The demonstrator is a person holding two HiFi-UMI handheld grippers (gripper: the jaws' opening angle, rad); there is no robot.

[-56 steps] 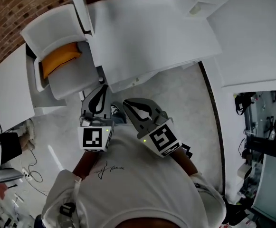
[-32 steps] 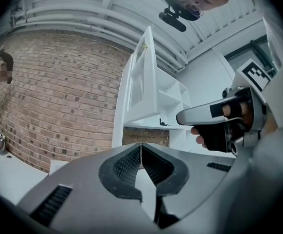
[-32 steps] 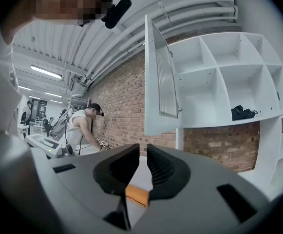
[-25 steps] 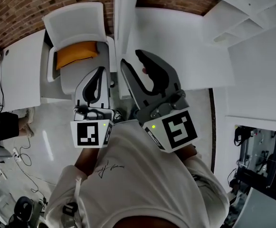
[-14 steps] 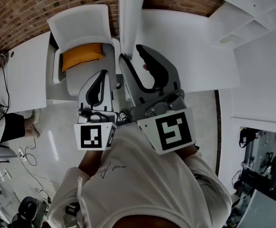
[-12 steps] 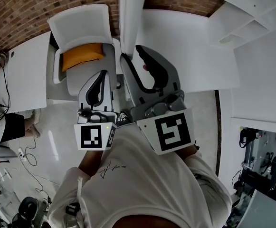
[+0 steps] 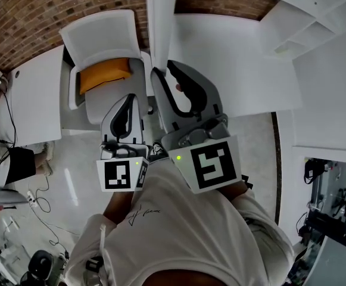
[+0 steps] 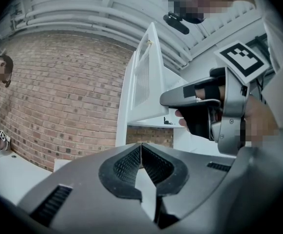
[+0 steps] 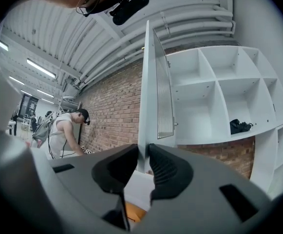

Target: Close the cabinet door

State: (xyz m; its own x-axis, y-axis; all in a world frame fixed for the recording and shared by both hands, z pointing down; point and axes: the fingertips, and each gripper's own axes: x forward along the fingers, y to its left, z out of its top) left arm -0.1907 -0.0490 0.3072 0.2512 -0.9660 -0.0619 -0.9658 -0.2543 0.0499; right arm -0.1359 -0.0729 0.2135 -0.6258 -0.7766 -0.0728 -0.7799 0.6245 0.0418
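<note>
Currently right gripper (image 9: 142, 152), jaws just closing, pinches cabinet door (image 9: 151, 82); left gripper (image 8: 141, 147) pressed together. Shelving (image 9: 214, 96) beside door holds 1 dark item (image 9: 239, 126); brick wall (image 9: 112, 116) behind.

Wore a white short-sleeved T-shirt (image 7: 178, 237) with a dark scrawl (image 7: 142, 210) in front. Had a grey left gripper (image 7: 129, 98) and right gripper (image 7: 162, 70), black-ribbed inside, each backed by a black-and-white marker cube (image 7: 211, 164) with a green light (image 7: 178, 158).
</note>
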